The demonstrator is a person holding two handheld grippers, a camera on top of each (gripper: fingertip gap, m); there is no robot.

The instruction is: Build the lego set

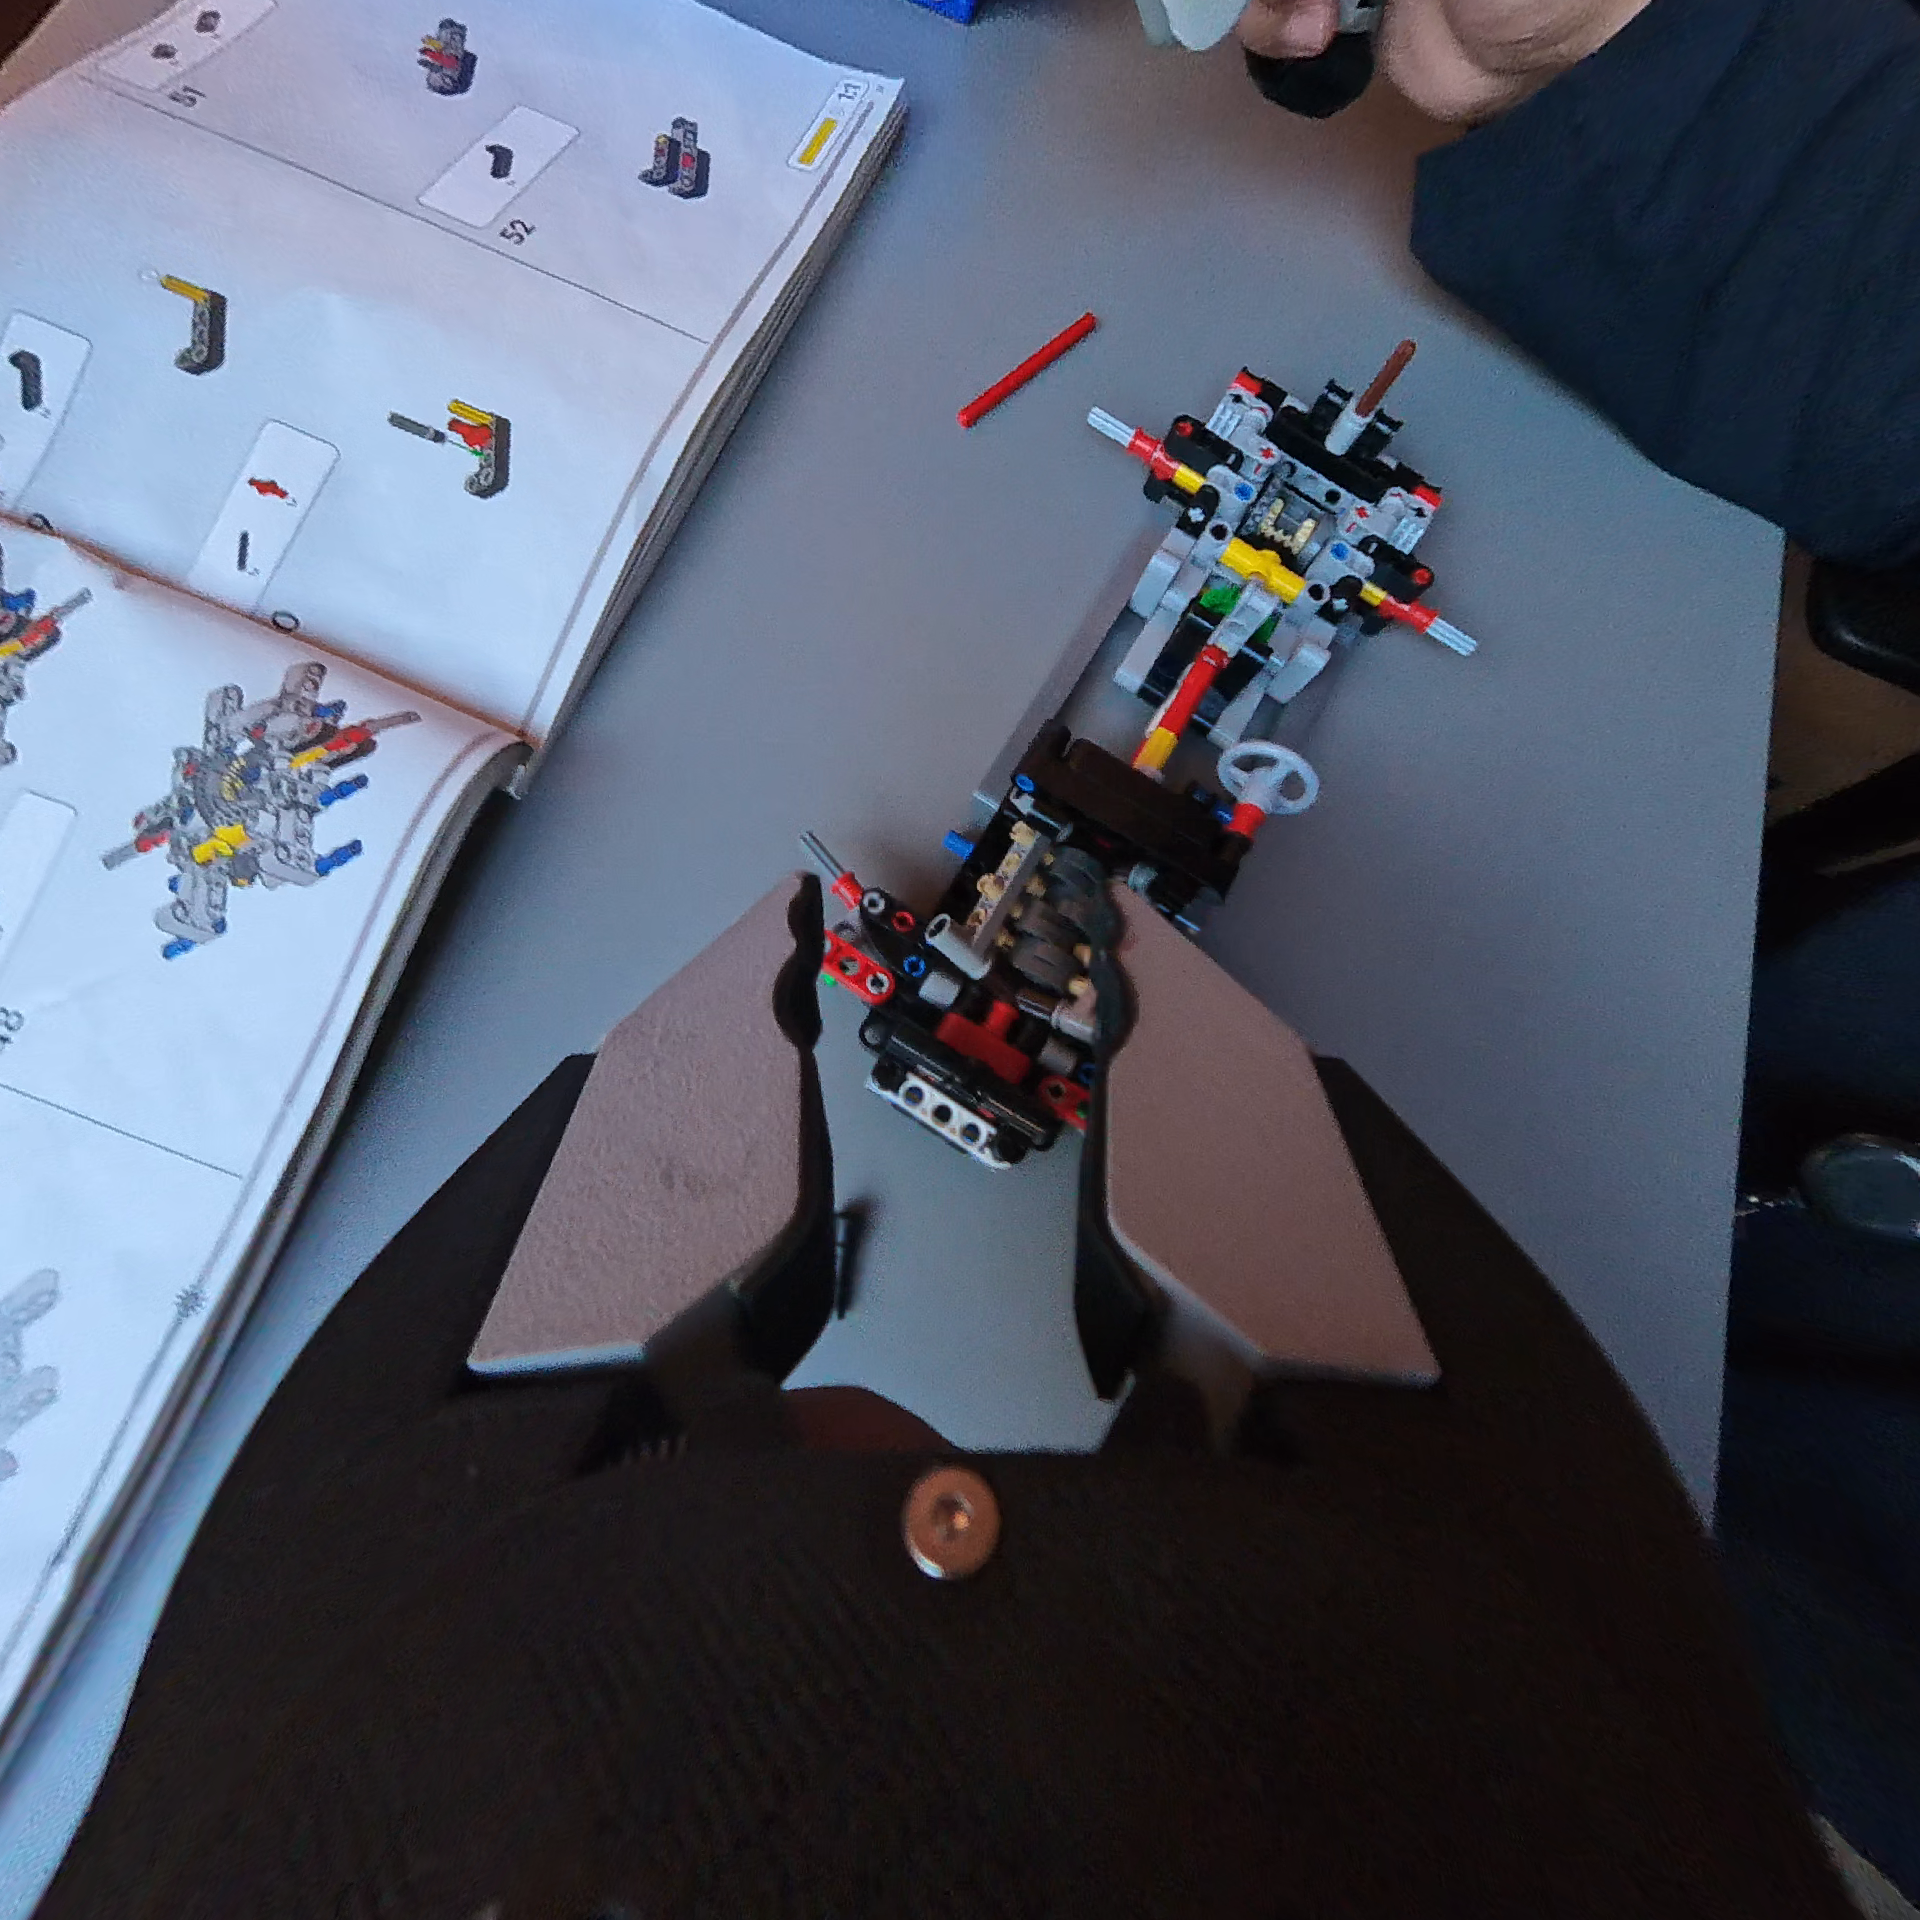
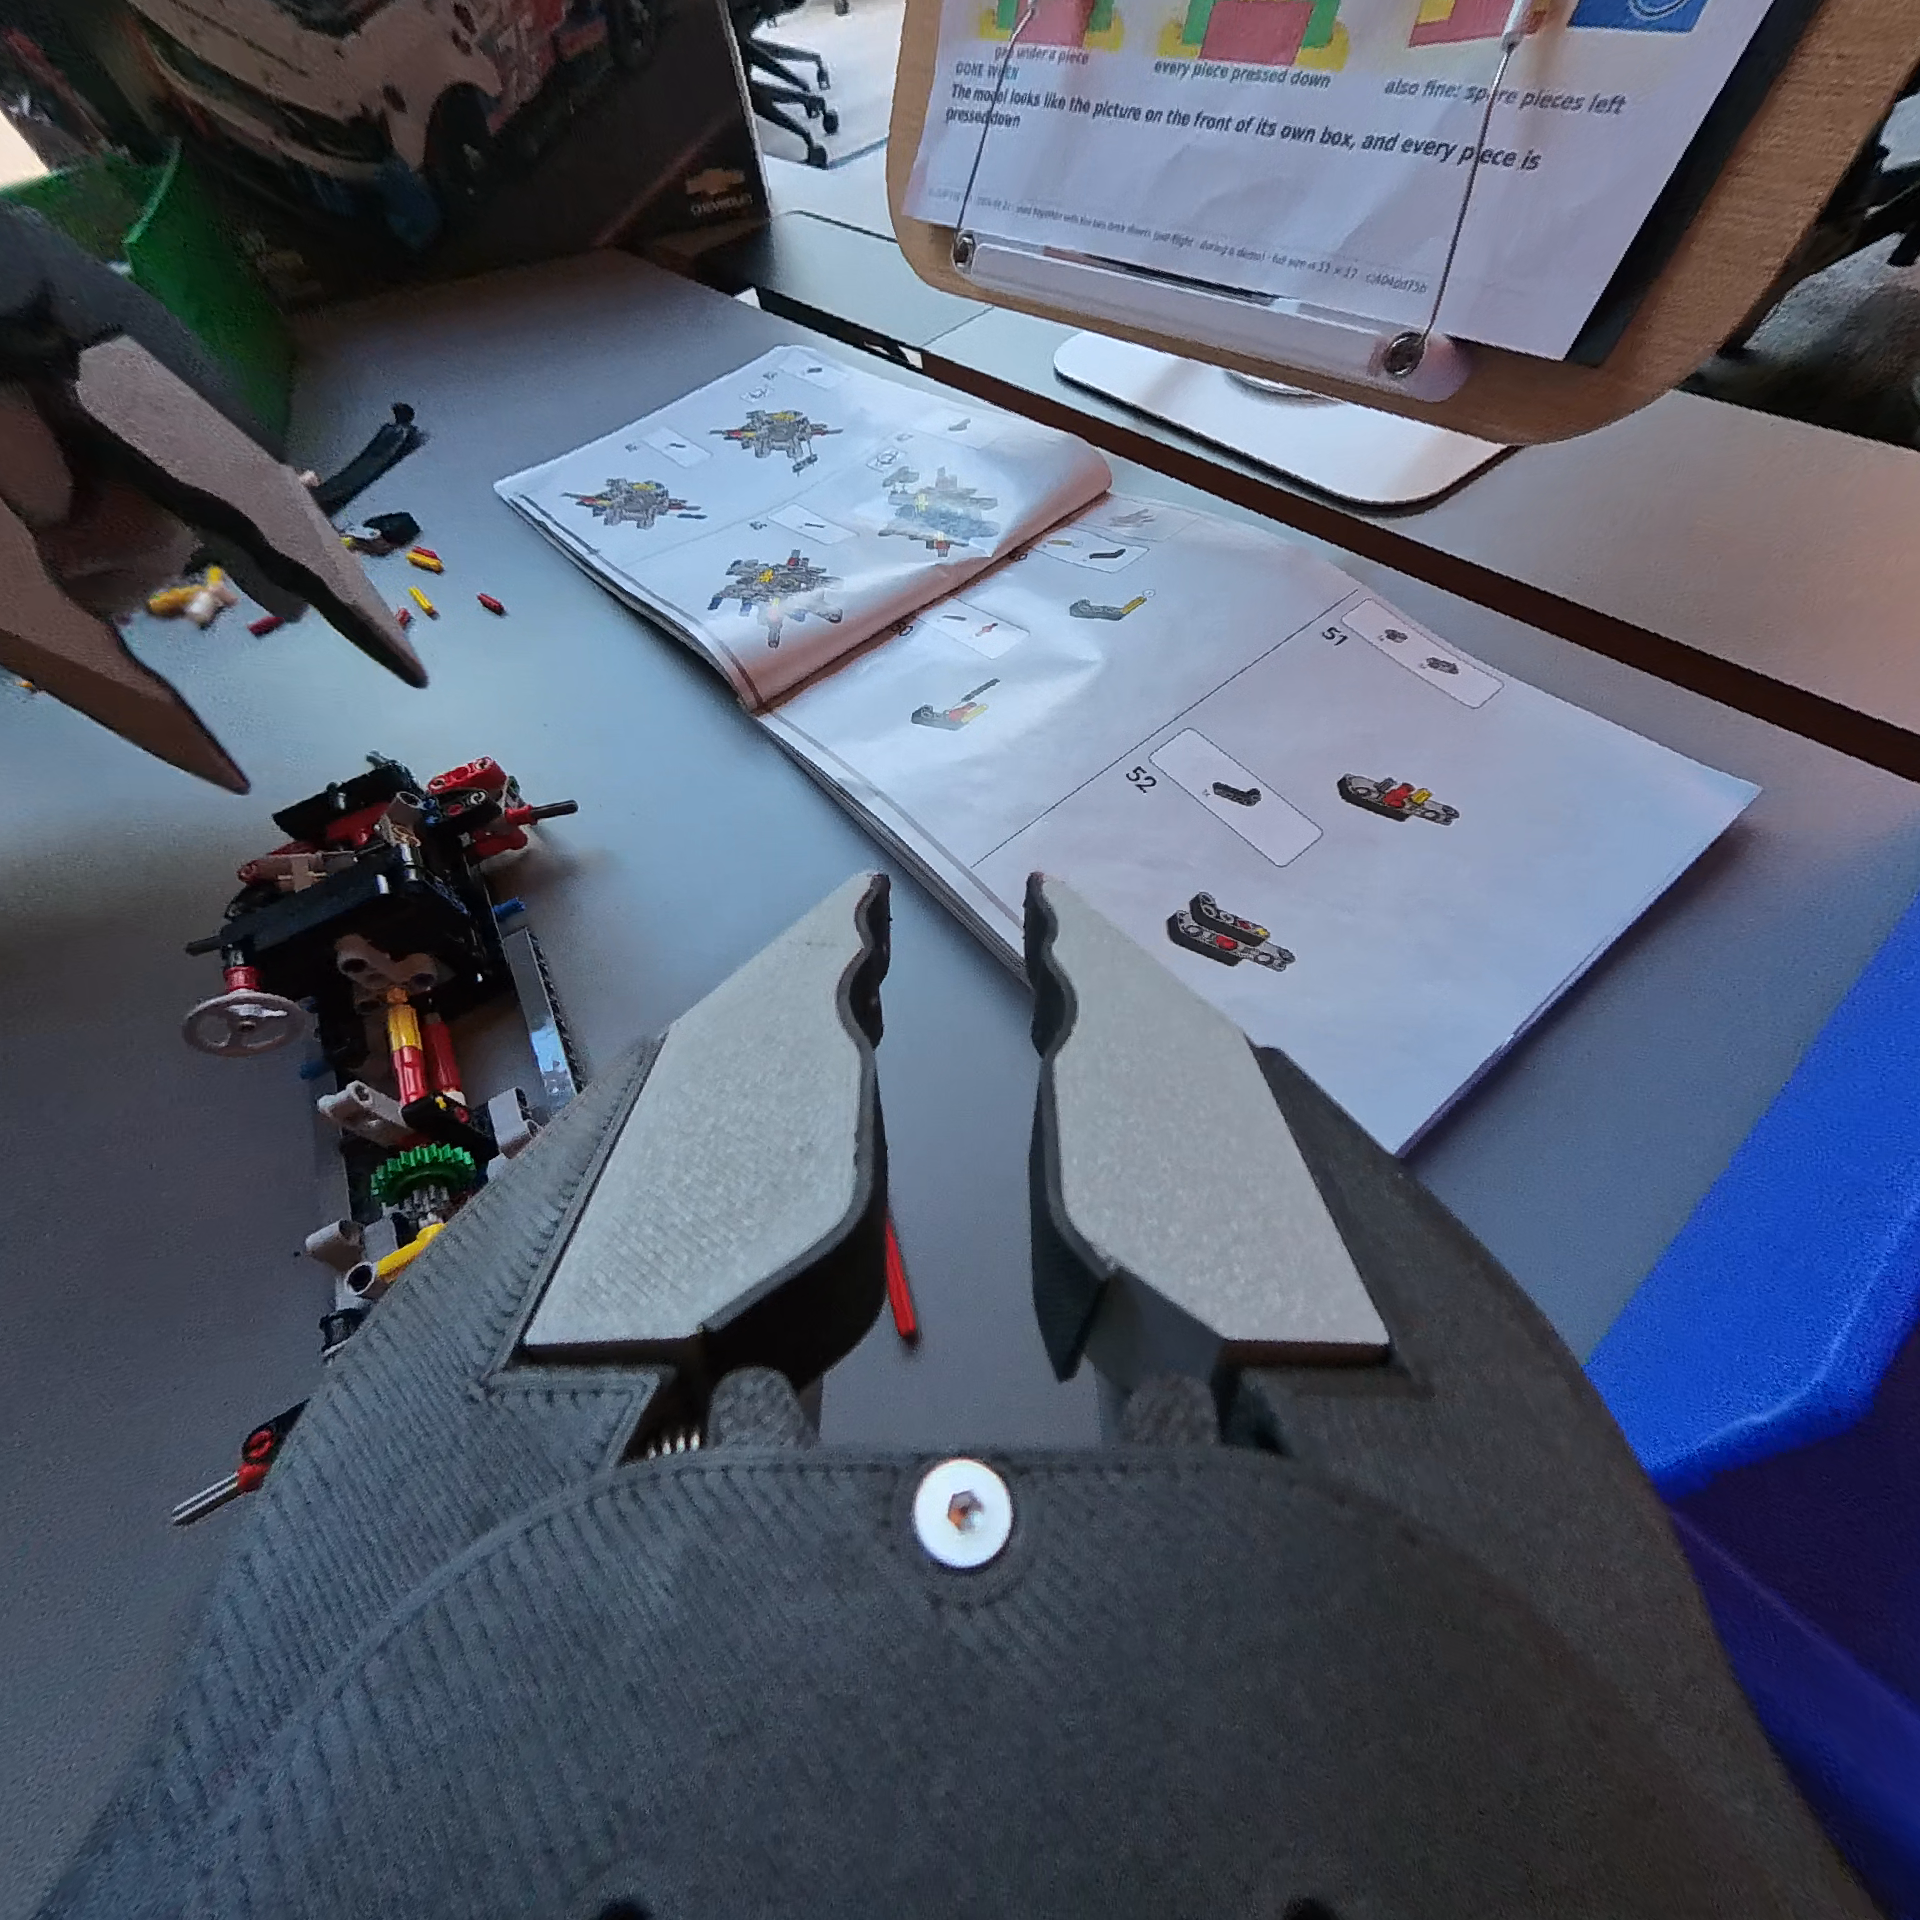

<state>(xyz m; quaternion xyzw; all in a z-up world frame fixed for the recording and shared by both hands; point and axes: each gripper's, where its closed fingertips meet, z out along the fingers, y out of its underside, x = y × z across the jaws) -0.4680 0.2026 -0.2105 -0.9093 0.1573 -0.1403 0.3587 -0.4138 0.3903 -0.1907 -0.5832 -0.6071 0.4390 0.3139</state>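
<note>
Left wrist view: the left gripper point(image 1: 961, 935) stands spread above the near end of the brick-built chassis point(image 1: 1122, 831), gripping nothing; red axle point(image 1: 1027, 370) lies well ahead, open instruction booklet point(image 1: 343, 499) to its left. The chassis looks light, rigid but snap-fitted, best held by its black frame.

Right wrist view: the right gripper point(image 2: 958, 914) is parted and empty, chassis to its left, booklet just ahead, blue bin point(image 2: 1787, 1299) at right.

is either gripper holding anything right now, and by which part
No. The left gripper hangs open over the brick car frame's end, above it. The right gripper is open and bare.
</note>
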